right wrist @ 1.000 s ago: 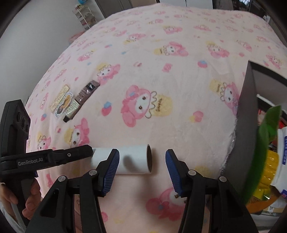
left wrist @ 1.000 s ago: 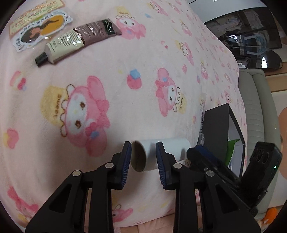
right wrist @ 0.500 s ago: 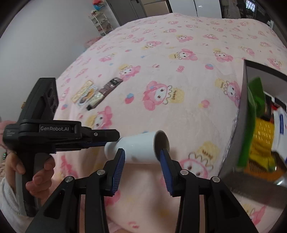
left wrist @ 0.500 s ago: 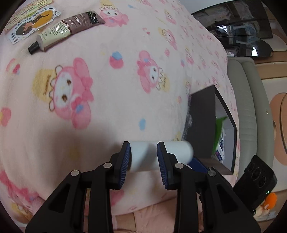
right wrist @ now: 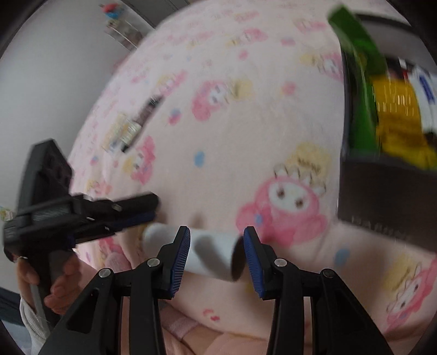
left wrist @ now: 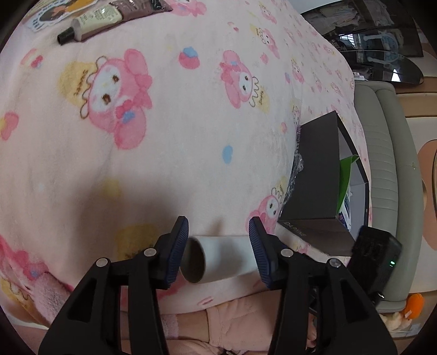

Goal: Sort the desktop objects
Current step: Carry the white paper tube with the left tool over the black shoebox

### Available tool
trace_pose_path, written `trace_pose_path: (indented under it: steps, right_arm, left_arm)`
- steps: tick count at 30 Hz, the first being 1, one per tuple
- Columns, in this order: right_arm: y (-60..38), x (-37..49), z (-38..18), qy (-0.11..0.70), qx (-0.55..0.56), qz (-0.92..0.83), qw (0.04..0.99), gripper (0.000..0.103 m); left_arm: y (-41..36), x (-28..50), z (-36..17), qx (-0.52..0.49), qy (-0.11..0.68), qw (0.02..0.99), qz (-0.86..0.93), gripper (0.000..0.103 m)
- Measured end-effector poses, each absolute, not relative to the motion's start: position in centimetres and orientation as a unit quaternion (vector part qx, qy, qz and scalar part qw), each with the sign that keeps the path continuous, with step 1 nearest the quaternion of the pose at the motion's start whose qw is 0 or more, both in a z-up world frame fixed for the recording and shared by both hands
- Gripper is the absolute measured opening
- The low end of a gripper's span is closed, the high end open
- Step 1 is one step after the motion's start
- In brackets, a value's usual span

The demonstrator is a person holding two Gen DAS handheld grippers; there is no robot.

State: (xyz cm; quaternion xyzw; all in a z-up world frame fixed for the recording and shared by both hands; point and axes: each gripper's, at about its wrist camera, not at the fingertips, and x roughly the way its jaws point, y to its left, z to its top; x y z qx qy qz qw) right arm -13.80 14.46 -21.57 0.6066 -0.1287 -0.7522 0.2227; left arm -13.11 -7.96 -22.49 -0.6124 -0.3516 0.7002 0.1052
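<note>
A white cardboard tube (left wrist: 221, 258) lies sideways between both grippers near the blanket's front edge. My left gripper (left wrist: 218, 245) is open, its pads apart from the tube. My right gripper (right wrist: 216, 252) is shut on the tube (right wrist: 213, 255), holding it crosswise with its hollow end to the right. The left gripper also shows in the right wrist view (right wrist: 82, 215). A dark open box (left wrist: 319, 191) with a green packet and yellow items (right wrist: 396, 120) stands at the right. A cream tube (left wrist: 90, 23) and a sticker card lie at the far left.
The pink cartoon-print blanket (left wrist: 164, 123) covers the whole surface. A grey-green sofa (left wrist: 382, 177) stands beyond the box. An orange toy (left wrist: 413, 303) lies low at the right. The right wrist view is motion-blurred.
My left gripper has opened and let go of the tube. My right gripper closed on the tube, lifted it, and now carries it toward the box.
</note>
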Motion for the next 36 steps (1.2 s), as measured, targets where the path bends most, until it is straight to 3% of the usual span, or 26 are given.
trace_pose_path:
  steps: [9, 19, 27, 29, 30, 36]
  right_arm:
    - [16.3, -12.6, -22.5, -0.202, 0.624, -0.714, 0.245, 0.037]
    - [16.6, -12.3, -19.3, -0.208, 0.548, -0.764, 0.268, 0.039]
    - [16.8, -12.8, -21.1, -0.196, 0.586, -0.755, 0.220, 0.039]
    - [16.6, -12.8, -21.1, -0.191, 0.584, -0.757, 0.222, 0.039]
    - [16.5, -12.8, -21.1, -0.189, 0.584, -0.757, 0.223, 0.039]
    - [16.5, -12.1, -19.0, -0.170, 0.547, -0.789, 0.223, 0.040]
  left_arm:
    - [-4.5, -12.5, -22.5, -0.640, -0.279, 0.126, 0.705, 0.049]
    - [-5.1, -13.2, -21.8, -0.596, -0.325, 0.143, 0.720, 0.050]
    - [-4.8, -13.4, -23.1, -0.625, -0.317, 0.136, 0.700, 0.049]
    - [-4.5, -13.6, -23.2, -0.624, -0.316, 0.144, 0.700, 0.040]
    - [-4.3, -13.7, -23.1, -0.622, -0.315, 0.150, 0.701, 0.031]
    - [-3.1, -13.0, -19.5, -0.559, -0.283, 0.186, 0.757, 0.027]
